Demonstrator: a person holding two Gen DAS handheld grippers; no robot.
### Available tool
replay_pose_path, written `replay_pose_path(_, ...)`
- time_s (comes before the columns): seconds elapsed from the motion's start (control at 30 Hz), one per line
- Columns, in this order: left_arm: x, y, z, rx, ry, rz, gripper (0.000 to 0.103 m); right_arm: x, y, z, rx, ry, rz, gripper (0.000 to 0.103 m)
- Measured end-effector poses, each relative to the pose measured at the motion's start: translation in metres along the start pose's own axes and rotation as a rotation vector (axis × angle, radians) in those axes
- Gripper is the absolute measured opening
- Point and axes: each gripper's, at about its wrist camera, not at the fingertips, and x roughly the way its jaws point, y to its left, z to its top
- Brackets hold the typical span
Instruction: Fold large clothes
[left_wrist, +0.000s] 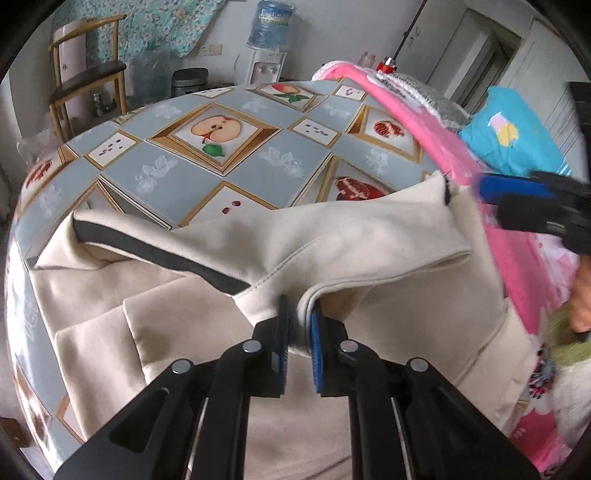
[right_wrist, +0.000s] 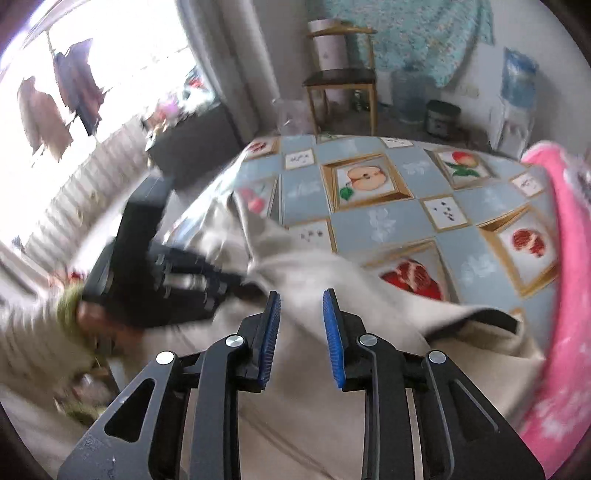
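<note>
1. Where its two fingers meet, the left gripper (left_wrist: 298, 314) is clamped on a raised fold of the cream garment (left_wrist: 369, 240), the cloth pinched between the pads.
2. Just beyond those fingertips the garment spreads both ways over the table (left_wrist: 221, 177); a dark band (left_wrist: 159, 251) runs along its edge to the left of the fingers.
3. In the right wrist view, the right gripper (right_wrist: 301, 306) has its fingers apart, the blue pads (right_wrist: 330, 325) with a gap between them over the cream cloth; nothing is gripped.
4. To the right of the left fingers lies a pink cloth (left_wrist: 491, 206), touching the garment's side.
5. Far ahead of the fingers stand a wooden chair (left_wrist: 88, 77) and a water dispenser (left_wrist: 267, 44) by the wall.
</note>
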Motion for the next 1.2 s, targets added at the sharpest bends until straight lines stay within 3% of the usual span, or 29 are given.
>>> replay_pose_path(0.17, -0.026, 0.007, -0.007, -0.052, -0.03, -0.092, 0.023, 0.074, -0.017, -0.015, 0.116, 0.178, 0.022, 0.026)
replay_pose_path(0.33, -0.031, 0.033, 0.002, -0.225, -0.043, -0.223, 0.051, 0.075, -0.019, -0.025, 0.14, 0.197, 0.047, 0.026)
replay_pose_path(0.4, -0.015, 0.047, 0.009, -0.334, 0.012, -0.254, 0.051, 0.066, -0.024, -0.027, 0.173, 0.191, 0.064, 0.027)
replay_pose_path(0.47, 0.006, 0.06, 0.013, -0.441, 0.064, -0.262, 0.051, 0.05, -0.035, -0.029, 0.238, 0.154, 0.092, 0.036)
replay_pose_path(0.53, 0.017, 0.065, 0.014, -0.468, 0.078, -0.254, 0.05, 0.027, -0.057, -0.031, 0.346, 0.09, 0.131, 0.05)
replay_pose_path(0.67, 0.025, 0.065, 0.009, -0.492, 0.08, -0.277, 0.047, 0.008, -0.096, -0.042, 0.531, 0.062, 0.147, 0.051)
replay_pose_path(0.83, 0.03, 0.065, 0.003, -0.525, 0.099, -0.329, 0.041, 0.031, -0.129, -0.063, 0.7, 0.13, 0.179, 0.052)
replay_pose_path(0.97, 0.03, 0.059, 0.001, -0.517, 0.115, -0.342, 0.038, 0.036, -0.128, -0.064, 0.712, 0.128, 0.203, 0.051)
replay_pose_path(1.03, 0.029, 0.057, 0.0, -0.504, 0.118, -0.333, 0.034, 0.034, -0.125, -0.066, 0.716, 0.14, 0.237, 0.043)
replay_pose_path(1.2, 0.028, 0.055, -0.001, -0.474, 0.119, -0.335, 0.029, 0.041, -0.119, -0.074, 0.725, 0.196, 0.26, 0.042)
